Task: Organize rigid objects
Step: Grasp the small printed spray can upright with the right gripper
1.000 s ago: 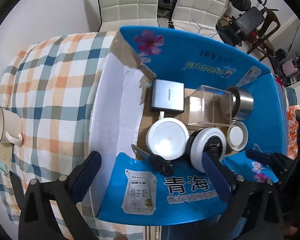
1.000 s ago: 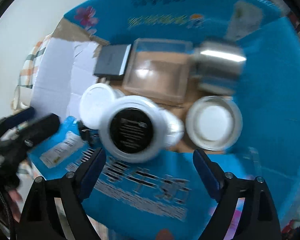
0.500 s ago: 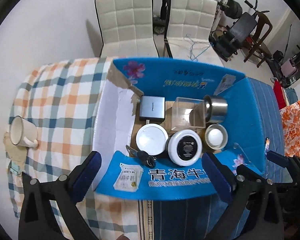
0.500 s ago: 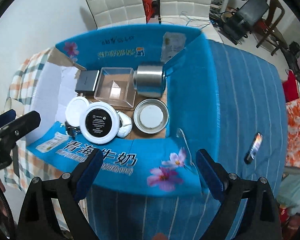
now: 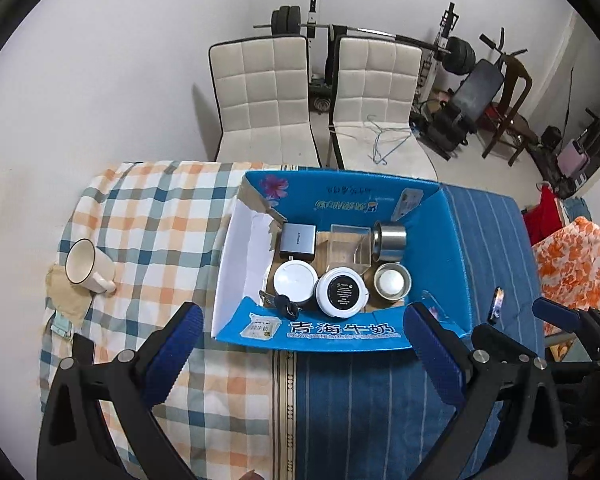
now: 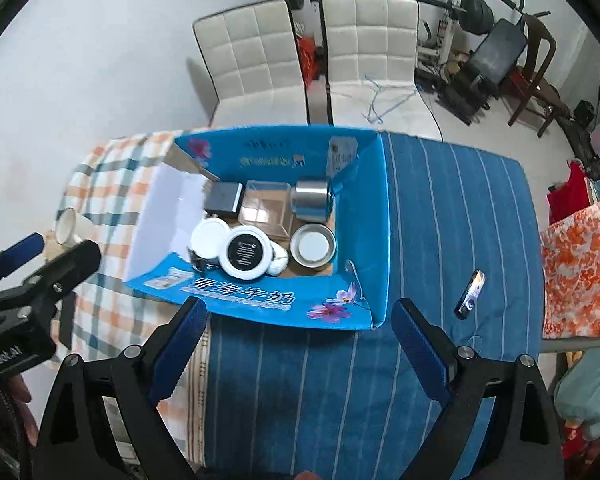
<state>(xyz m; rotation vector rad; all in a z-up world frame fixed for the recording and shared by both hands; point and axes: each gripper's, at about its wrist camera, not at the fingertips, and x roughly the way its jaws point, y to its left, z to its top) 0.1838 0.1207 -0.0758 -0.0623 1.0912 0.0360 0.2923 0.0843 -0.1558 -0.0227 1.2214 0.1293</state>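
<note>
A blue cardboard box (image 5: 452, 248) (image 6: 364, 216) lies open on the table. Inside are a grey flat box (image 5: 298, 237), a clear plastic box (image 5: 346, 246), a steel cup (image 5: 390, 240), a small steel dish (image 5: 392, 281), a white round lid (image 5: 294, 280), a white jar with a black top (image 5: 341, 292) (image 6: 244, 253) and black keys (image 5: 286, 306). A white mug (image 5: 85, 267) stands left of the box. A small flash drive (image 6: 470, 294) lies right of it. My left gripper (image 5: 300, 348) and right gripper (image 6: 296, 340) are open, empty, high above the near edge.
The table has a checked cloth (image 5: 160, 216) on the left and a blue striped cloth (image 6: 452, 208) on the right. Two white chairs (image 5: 320, 92) stand behind it. An orange floral cloth (image 6: 580, 264) lies at the right. Gym gear fills the far right.
Both grippers have pulled up and back from the box, so the whole table and room show. The objects in the box have not moved.
</note>
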